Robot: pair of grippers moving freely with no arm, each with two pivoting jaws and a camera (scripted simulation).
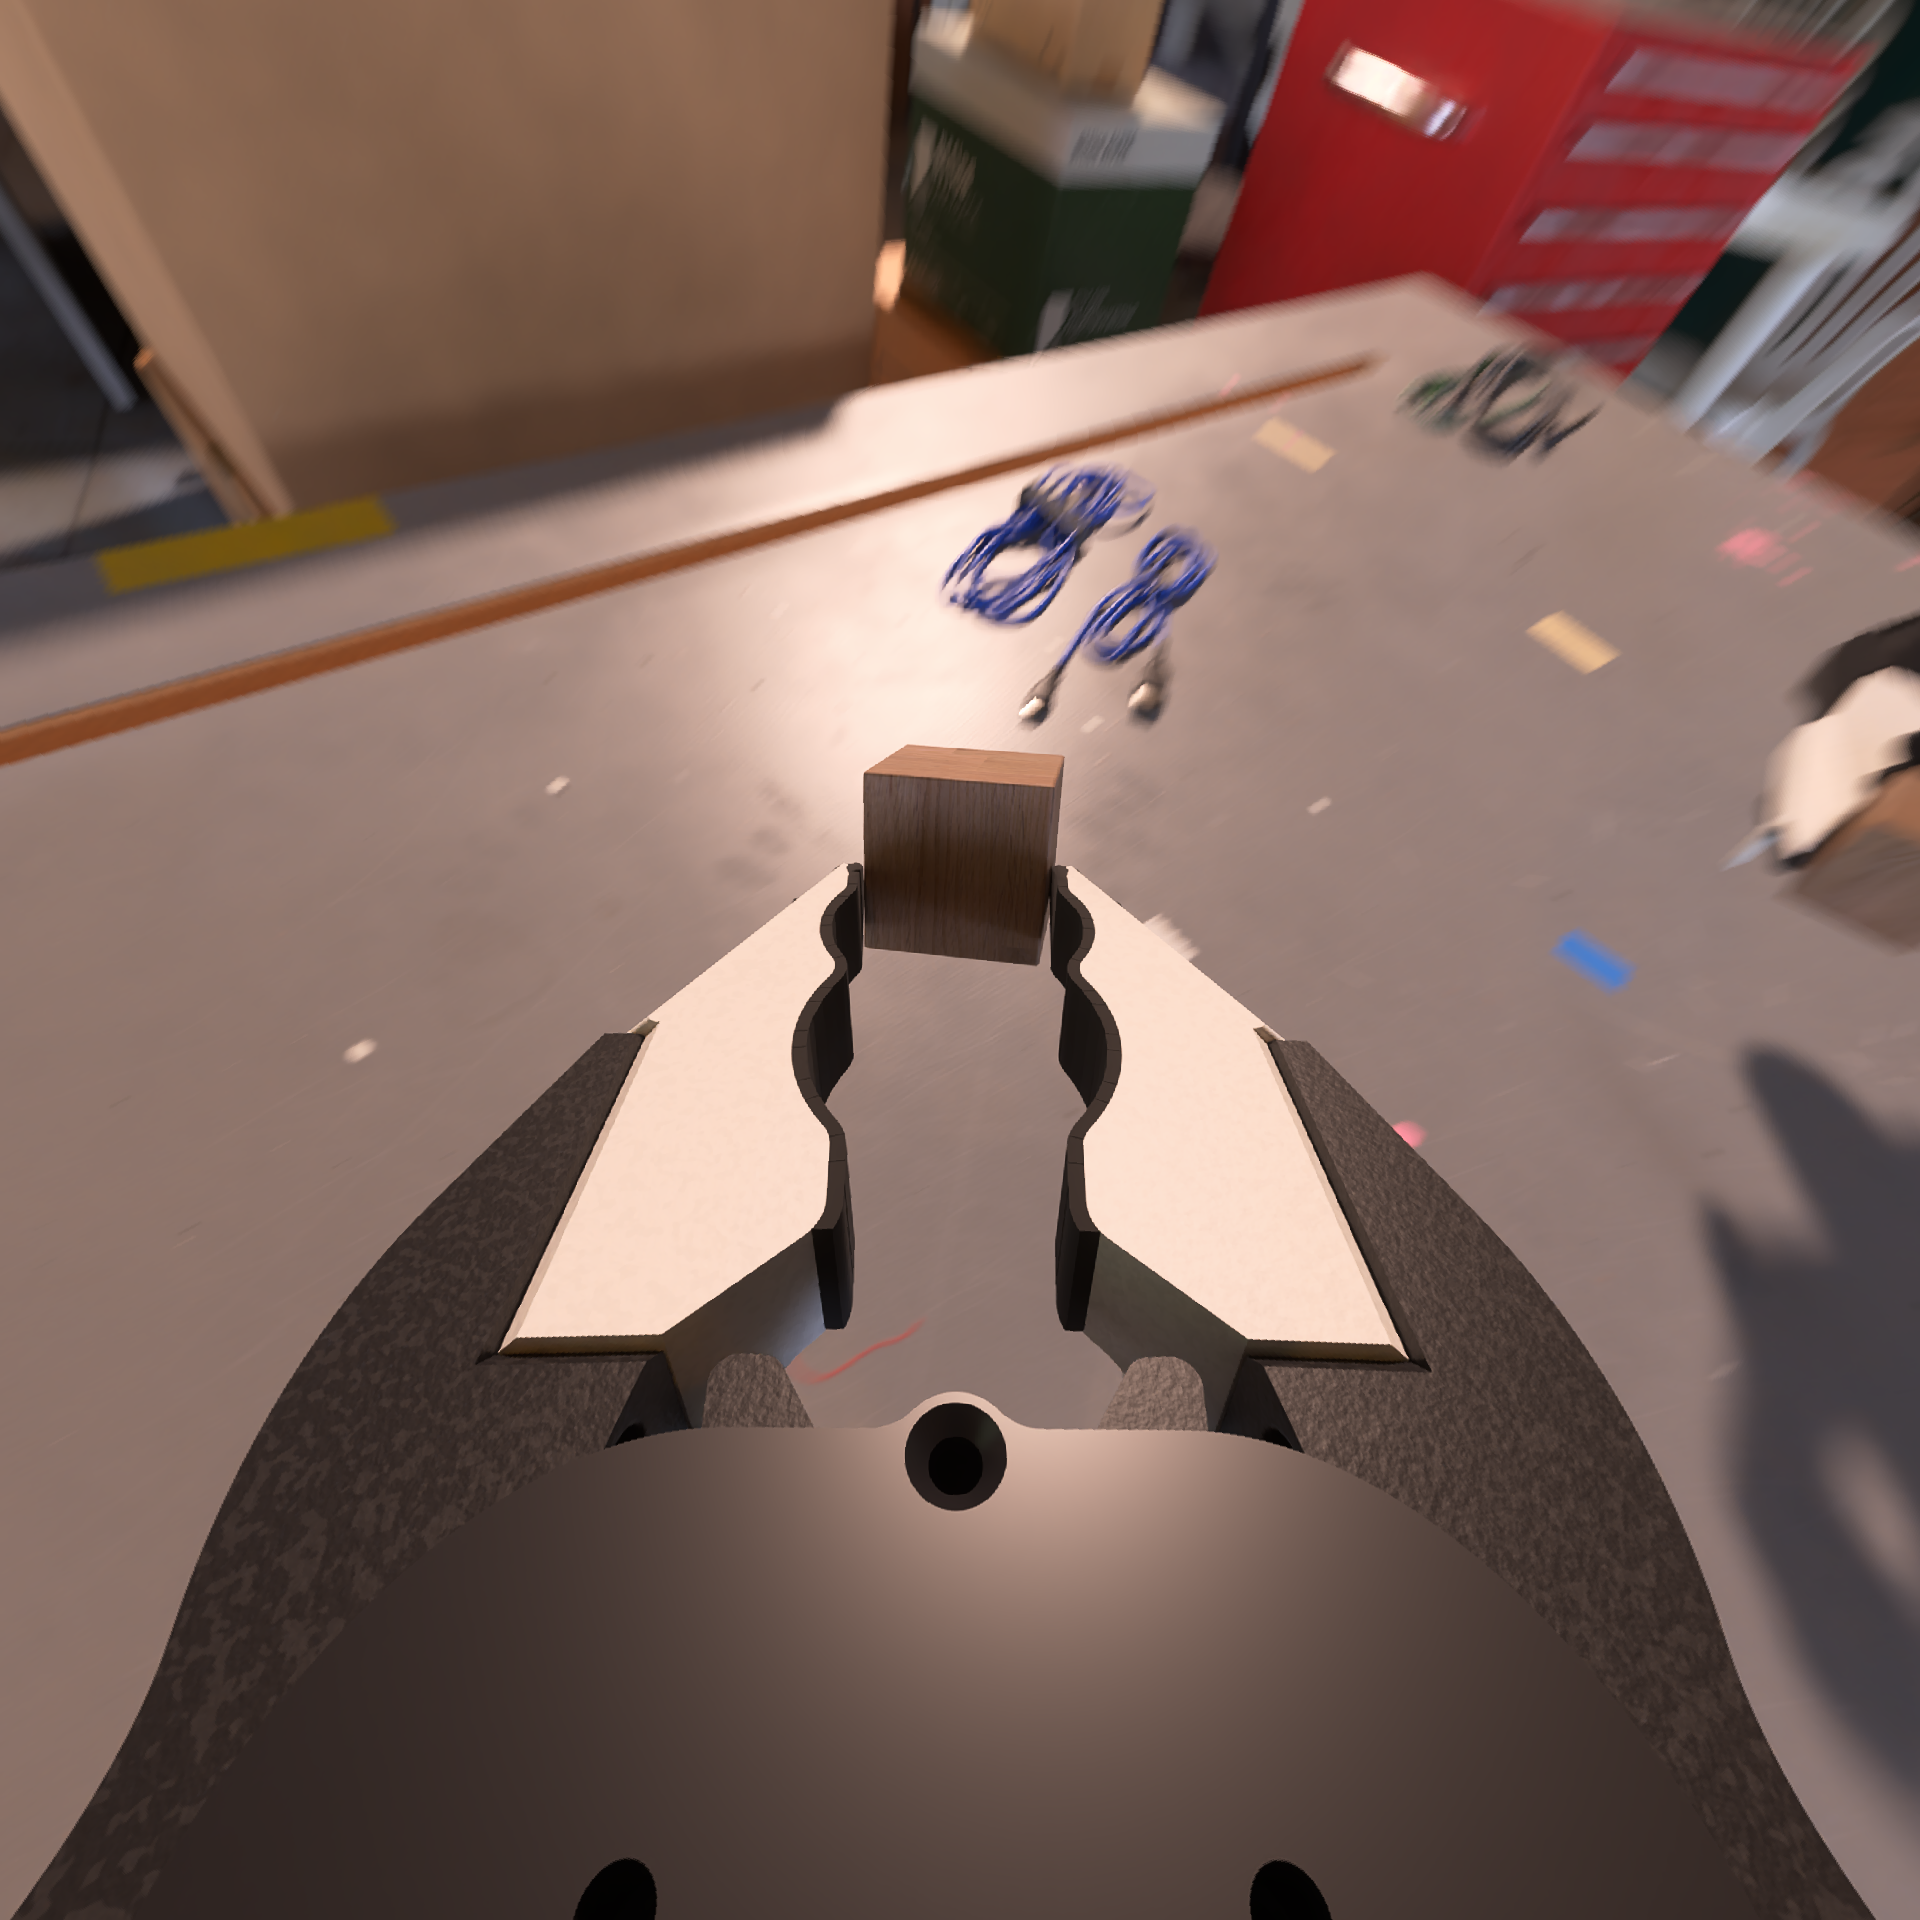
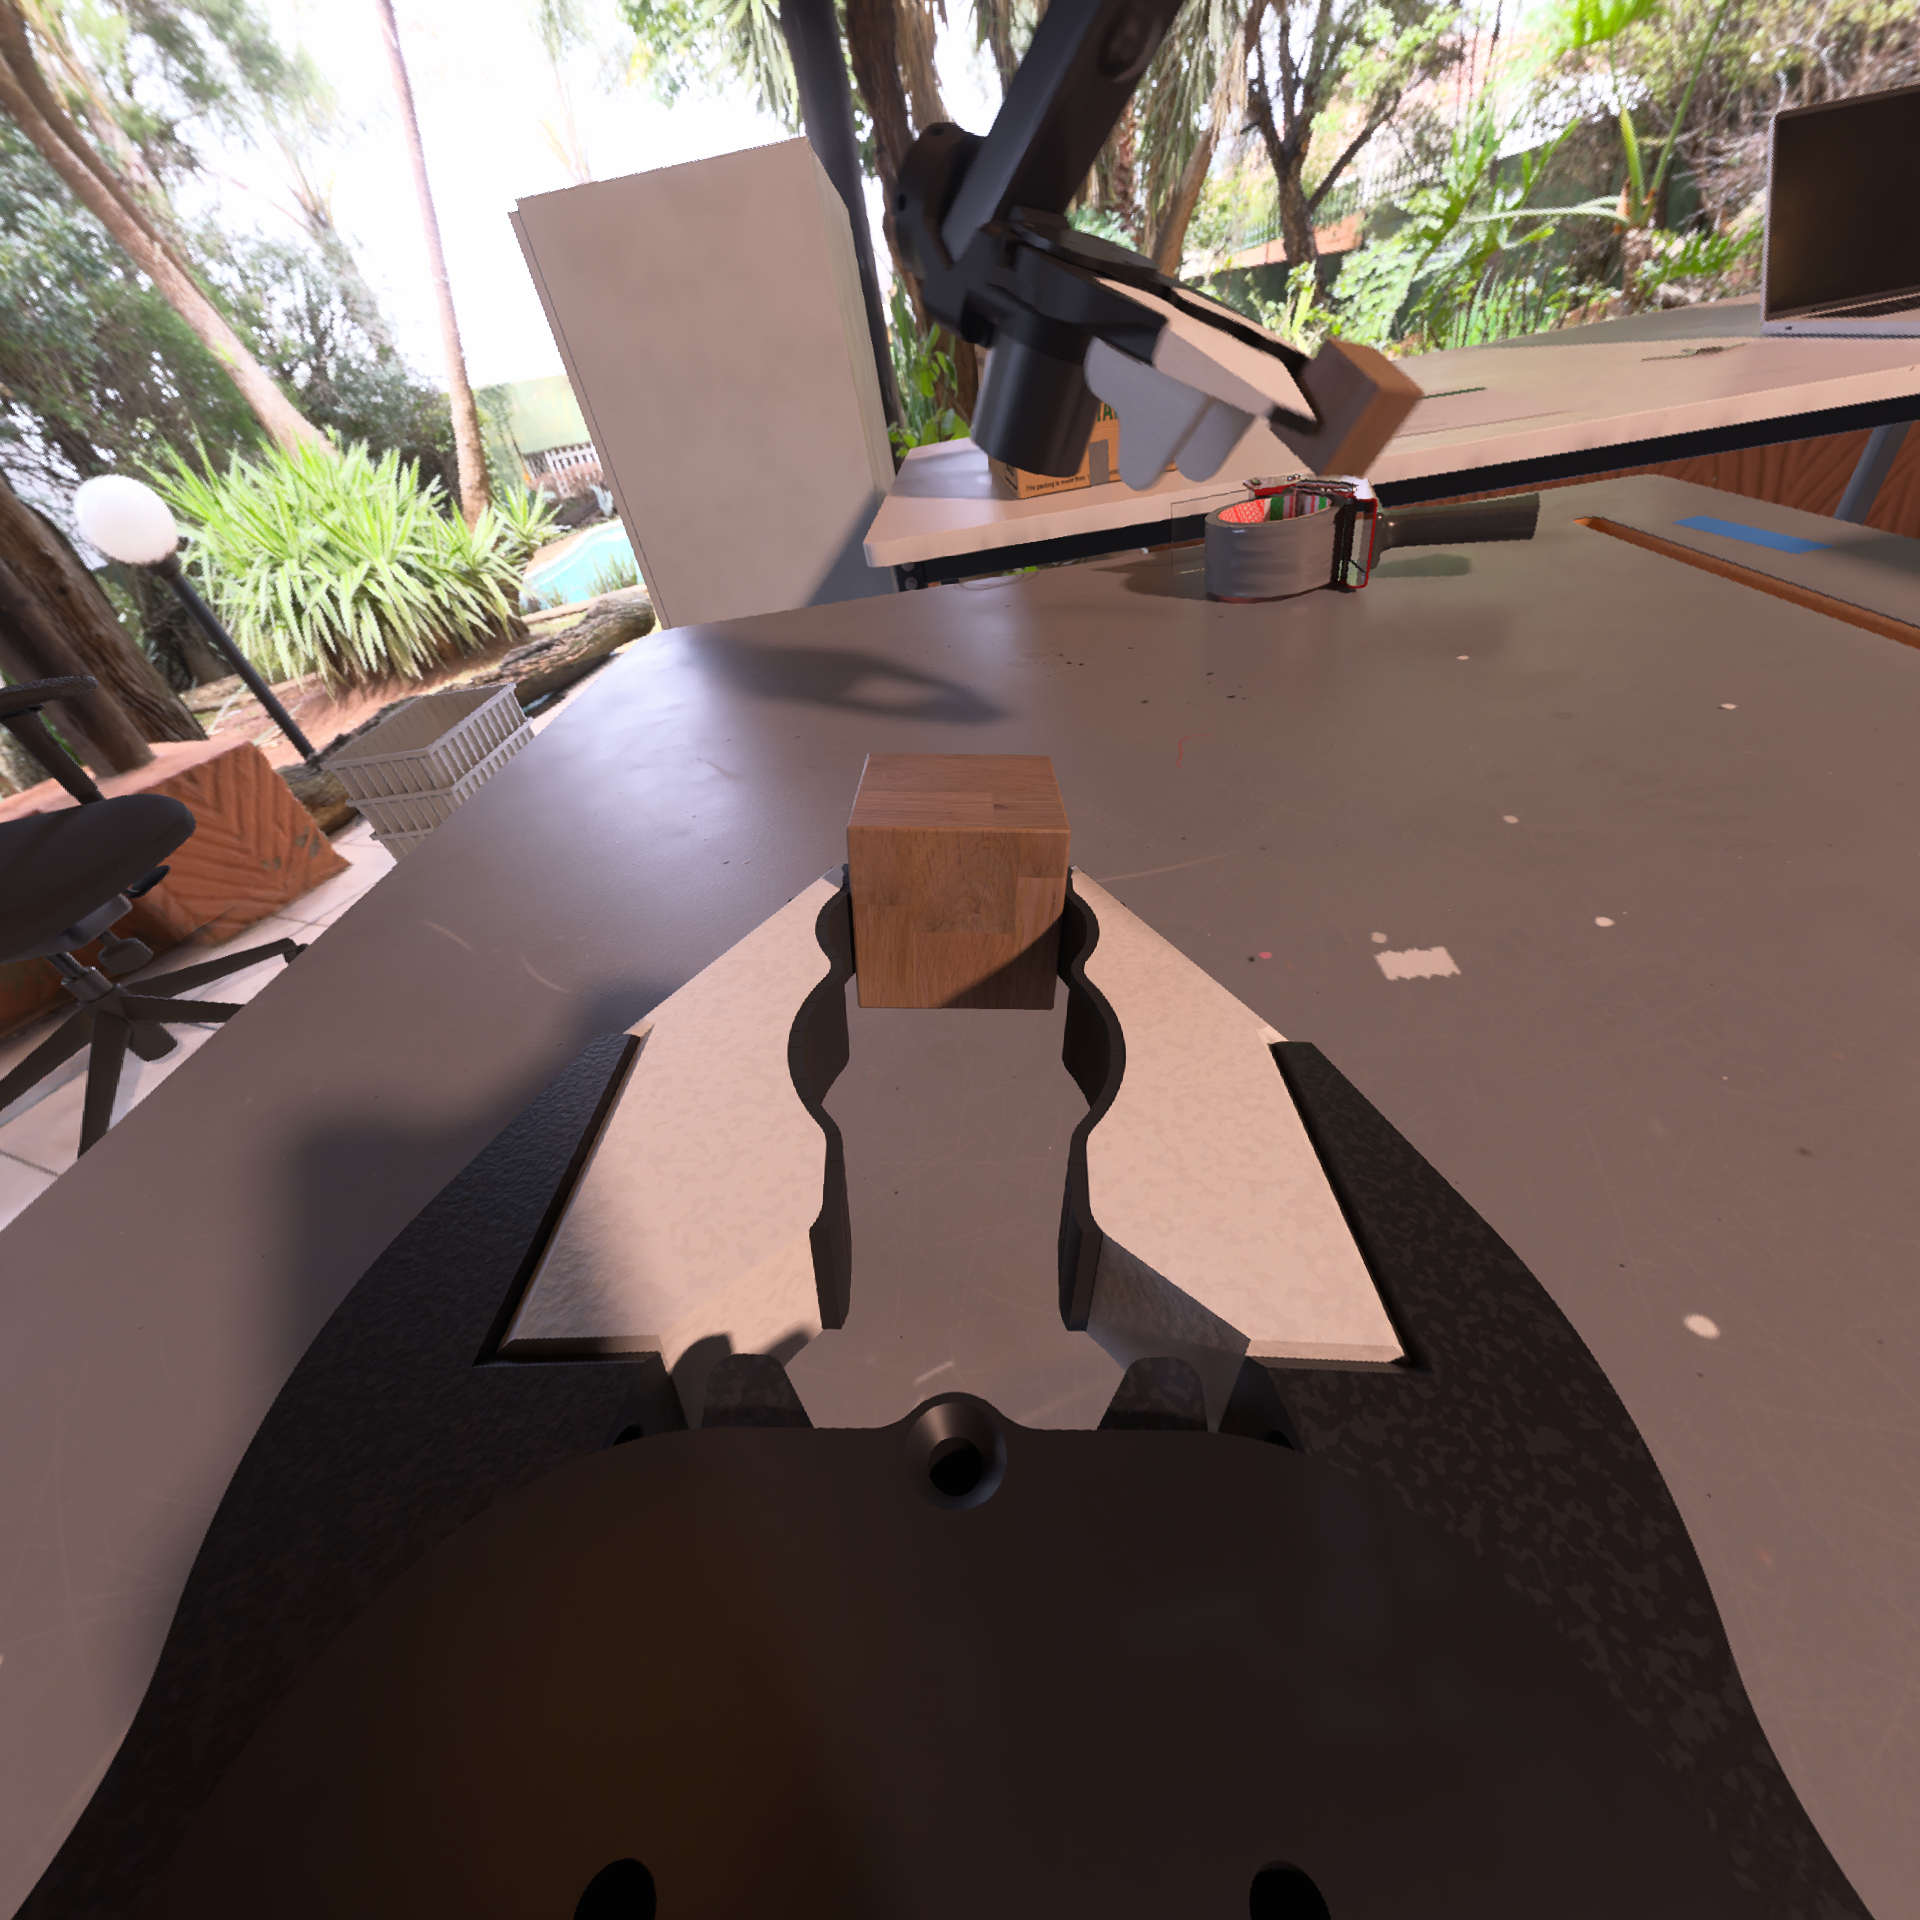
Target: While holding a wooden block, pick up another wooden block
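Between the tips of the left gripper sits a dark wooden block, the jaws clamped on its two side faces, and the right wrist view shows that same gripper well up in the air, block and all, so this one looks safely carried. Down at the right gripper it is the same picture: a lighter wooden block pinched right at the fingertips, jaws pressed against both its flanks. Whether that second block has left the grey surface yet, I cannot tell; its lower edge sits close over the top, so I'd judge the lift is either just starting or about to. Both holds are out at the very tips, square across flat faces, which makes sense for a cube: even pressure, no twisting, but not much finger overlap to spare if either gripper jolts. Around them, a roll of grey tape in a dispenser lies farther back on the surface, well apart from the right gripper's block. From the left side, two coils of blue cable rest ahead on the surface, and a red drawer cabinet stands beyond its edge. Nothing crowds either block; the airspace above the right gripper looks free, with the left one off to the far side.
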